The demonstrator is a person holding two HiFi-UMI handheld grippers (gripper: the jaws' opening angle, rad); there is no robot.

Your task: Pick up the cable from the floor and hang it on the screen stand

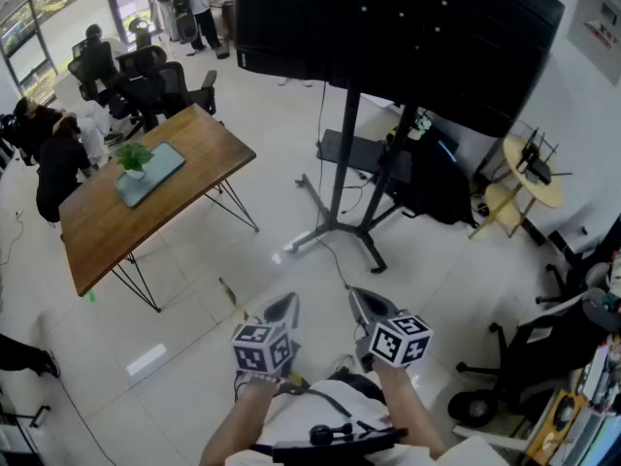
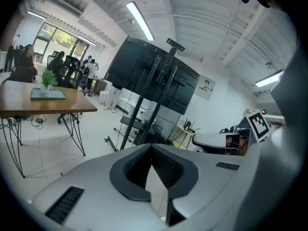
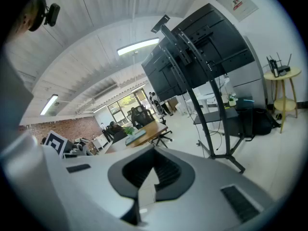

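Note:
A large black screen (image 1: 408, 27) stands on a black stand (image 1: 342, 163) with splayed floor legs. A thin dark cable (image 1: 340, 268) trails over the white floor from the stand's base towards me. My left gripper (image 1: 287, 301) and right gripper (image 1: 355, 294) are held side by side low in the head view, short of the cable, both shut with nothing between the jaws. In the left gripper view the left gripper (image 2: 151, 149) points at the stand (image 2: 144, 105). In the right gripper view the right gripper (image 3: 154, 151) faces the stand (image 3: 211, 105) too.
A wooden table (image 1: 184, 153) with a plant and a tray stands to the left, with office chairs and several people beyond it. A yellow side table (image 1: 555, 194) is at the right, and a black office chair (image 1: 524, 357) stands close by at the right.

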